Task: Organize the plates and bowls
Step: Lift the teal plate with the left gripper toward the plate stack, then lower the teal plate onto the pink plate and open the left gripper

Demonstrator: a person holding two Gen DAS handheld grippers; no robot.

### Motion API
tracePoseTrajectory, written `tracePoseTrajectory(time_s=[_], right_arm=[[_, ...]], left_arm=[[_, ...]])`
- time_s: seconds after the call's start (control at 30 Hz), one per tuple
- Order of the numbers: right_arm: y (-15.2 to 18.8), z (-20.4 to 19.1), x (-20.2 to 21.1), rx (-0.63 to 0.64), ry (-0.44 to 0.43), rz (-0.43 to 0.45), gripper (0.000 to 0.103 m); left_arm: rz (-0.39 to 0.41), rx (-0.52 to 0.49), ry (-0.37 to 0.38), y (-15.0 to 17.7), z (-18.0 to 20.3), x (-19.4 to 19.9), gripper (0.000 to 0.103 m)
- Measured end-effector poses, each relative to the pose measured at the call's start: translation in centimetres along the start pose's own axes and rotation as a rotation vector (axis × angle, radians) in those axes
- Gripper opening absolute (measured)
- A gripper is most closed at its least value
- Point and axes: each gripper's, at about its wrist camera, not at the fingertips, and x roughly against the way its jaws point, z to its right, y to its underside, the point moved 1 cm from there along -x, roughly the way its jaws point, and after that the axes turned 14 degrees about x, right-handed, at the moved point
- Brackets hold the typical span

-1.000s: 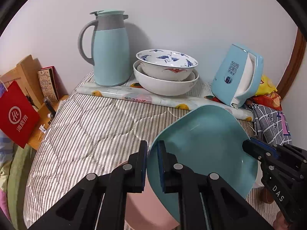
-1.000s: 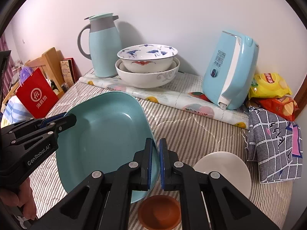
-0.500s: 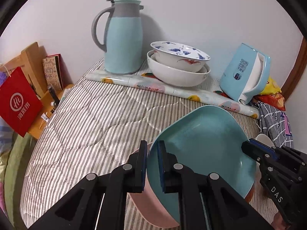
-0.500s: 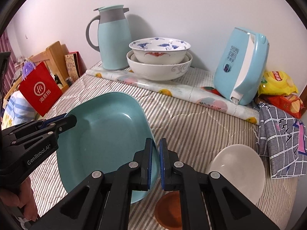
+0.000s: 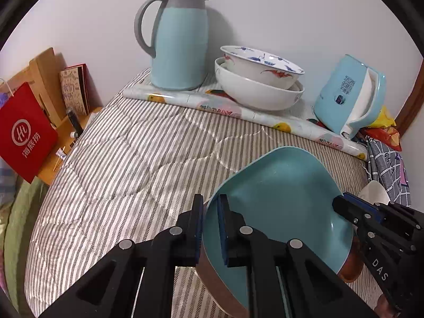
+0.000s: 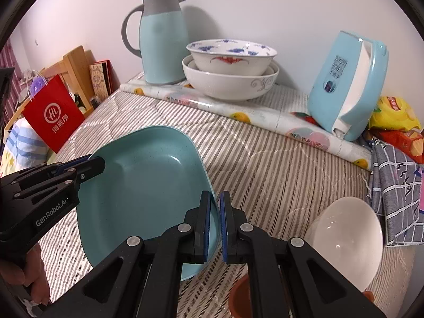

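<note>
Your left gripper (image 5: 210, 228) is clamped on the near-left rim of the teal, rounded-square shallow plate (image 5: 275, 201), one pad inside the rim and one outside, and your right gripper (image 6: 215, 225) pinches the opposite edge the same way, so you hold the plate between both tools, tilted and lifted above the grey-and-white striped quilted cover (image 5: 132, 159). Under the plate's low edge the left view shows a pinkish-brown dish (image 5: 217, 288), and a small terracotta-coloured saucer (image 6: 239, 296) lies just beside it, with a plain white ceramic bowl (image 6: 347, 241) near your right tool. Farther back, a blue-patterned white bowl (image 6: 232, 57) sits nested in a larger white bowl (image 6: 230, 84), between the pale blue insulated jug (image 6: 161, 39) and the light blue plastic appliance (image 6: 344, 84). You appear to be mid-carry, stacking the plate. Next, level it, lower it squarely onto the dish beneath, and release both sides together so it does not slide.
</note>
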Motion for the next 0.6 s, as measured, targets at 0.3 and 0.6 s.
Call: tracePoseTrajectory(time_s=[0.3, 0.6], right_arm=[[0.7, -0.8, -1.9, 0.012, -0.026, -0.042, 0.007], [1.3, -1.4, -2.6, 0.020, -0.033, -0.067, 0.007]], left_arm=[[-0.033, 0.009, -0.025, 0.7, -0.8, -1.0, 0.011], [-0.042, 0.010, -0.034, 1.0, -1.2, -1.1, 0.011]])
